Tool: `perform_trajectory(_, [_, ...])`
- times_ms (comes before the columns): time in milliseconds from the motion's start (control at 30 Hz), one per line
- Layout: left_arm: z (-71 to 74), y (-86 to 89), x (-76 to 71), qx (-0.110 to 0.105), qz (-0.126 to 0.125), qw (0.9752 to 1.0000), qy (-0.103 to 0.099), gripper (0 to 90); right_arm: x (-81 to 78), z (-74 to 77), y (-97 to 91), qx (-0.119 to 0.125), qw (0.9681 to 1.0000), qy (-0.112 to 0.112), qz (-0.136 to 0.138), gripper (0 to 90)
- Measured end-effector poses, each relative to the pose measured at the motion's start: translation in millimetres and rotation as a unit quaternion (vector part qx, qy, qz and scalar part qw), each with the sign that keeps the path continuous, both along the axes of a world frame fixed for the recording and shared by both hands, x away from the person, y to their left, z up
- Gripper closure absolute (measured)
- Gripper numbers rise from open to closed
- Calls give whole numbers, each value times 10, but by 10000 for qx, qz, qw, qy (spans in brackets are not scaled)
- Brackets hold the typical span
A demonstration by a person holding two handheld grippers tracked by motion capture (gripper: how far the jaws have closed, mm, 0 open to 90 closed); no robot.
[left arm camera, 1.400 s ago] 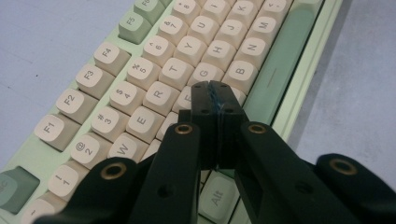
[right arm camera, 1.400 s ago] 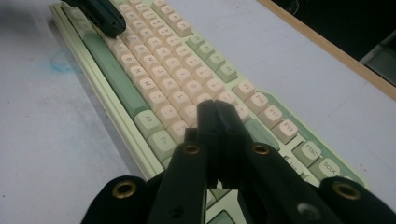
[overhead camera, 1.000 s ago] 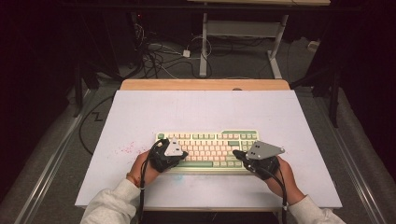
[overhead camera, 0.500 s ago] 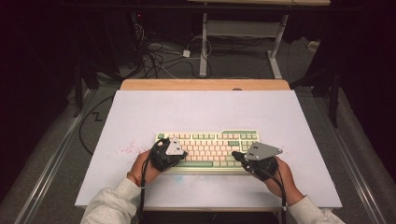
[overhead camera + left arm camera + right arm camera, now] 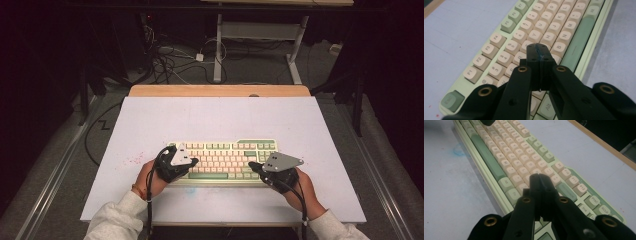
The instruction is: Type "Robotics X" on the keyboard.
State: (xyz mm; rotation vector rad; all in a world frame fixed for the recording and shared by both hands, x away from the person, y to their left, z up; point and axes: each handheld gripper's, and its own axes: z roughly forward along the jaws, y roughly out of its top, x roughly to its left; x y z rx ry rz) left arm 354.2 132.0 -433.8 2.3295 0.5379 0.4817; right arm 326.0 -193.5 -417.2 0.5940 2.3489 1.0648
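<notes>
Here the left gripper (image 5: 539, 51) is clenched, its two black jaws pressed flat together with nothing between them, and its tip sits over the cream keys in the left half of the keyboard (image 5: 564, 27), near the G and B keys. Whether the tip presses a key or hangs just above it cannot be told. In the high view the left gripper (image 5: 189, 163) lies over the keyboard's left end, held by the left hand (image 5: 150, 178), with its grey plate on top.

The right gripper (image 5: 539, 178) is clenched too, jaws closed on nothing, its tip above the cream keys near the green Enter key at the right of the main block. From above, the right gripper (image 5: 254, 165) rests at the keyboard's (image 5: 225, 157) right front corner, held in the right hand (image 5: 302, 192).

The keyboard, pale green with cream keys and a green space bar, lies flat on the counter (image 5: 215, 117), toward its near edge and roughly centred between the hands. Faint red specks mark the counter left of the keyboard. Beyond the counter's far wooden edge, cables (image 5: 172, 60) lie on the floor.
</notes>
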Motion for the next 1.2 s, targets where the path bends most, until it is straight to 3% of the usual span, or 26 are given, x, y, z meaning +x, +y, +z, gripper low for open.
perform_trajectory(633, [37,140,-19,-61,168,9998,-54,877,-1,33,-16,12,10000,-75,-8,900])
perform_trajectory(1200, [-47,172,68,21,286,9995,93,875,-8,31,-4,-14,10000,-89,22,900])
